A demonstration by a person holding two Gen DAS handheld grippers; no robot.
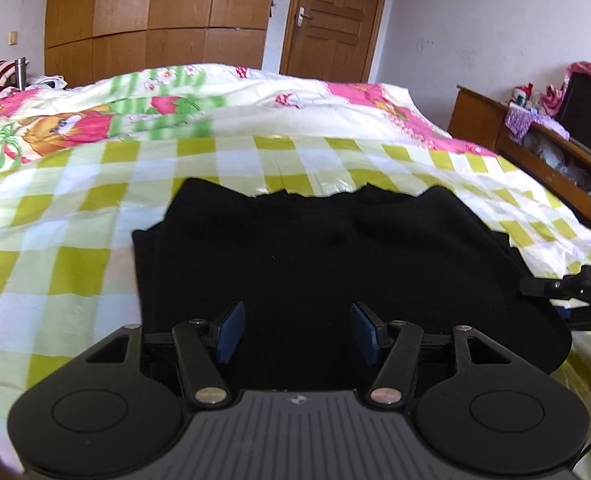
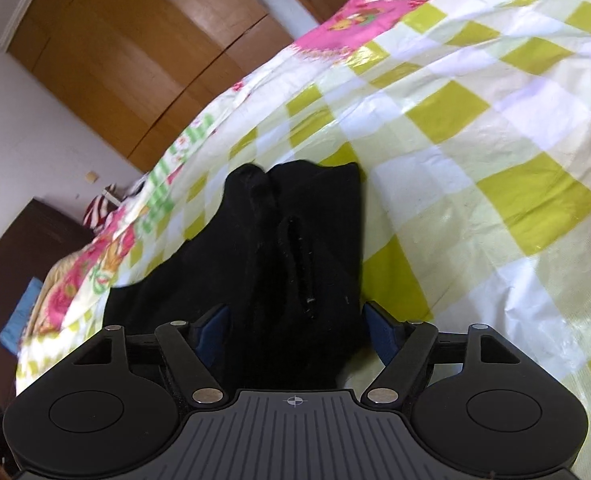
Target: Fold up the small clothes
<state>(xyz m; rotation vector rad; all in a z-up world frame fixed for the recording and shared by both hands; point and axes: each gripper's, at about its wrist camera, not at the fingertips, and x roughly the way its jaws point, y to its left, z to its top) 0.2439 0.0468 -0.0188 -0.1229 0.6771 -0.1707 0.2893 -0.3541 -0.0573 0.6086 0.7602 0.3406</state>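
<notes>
Black knitted garment (image 1: 335, 248) half-folded on near yellow-checked bedsheet (image 1: 55, 240), both left gripper (image 1: 297, 332) and right gripper (image 2: 295, 332) jaws apart, nothing clamped; pinch near hem corners evenly before folding far.

White letters "OA" show on the right gripper (image 1: 575, 288).
</notes>
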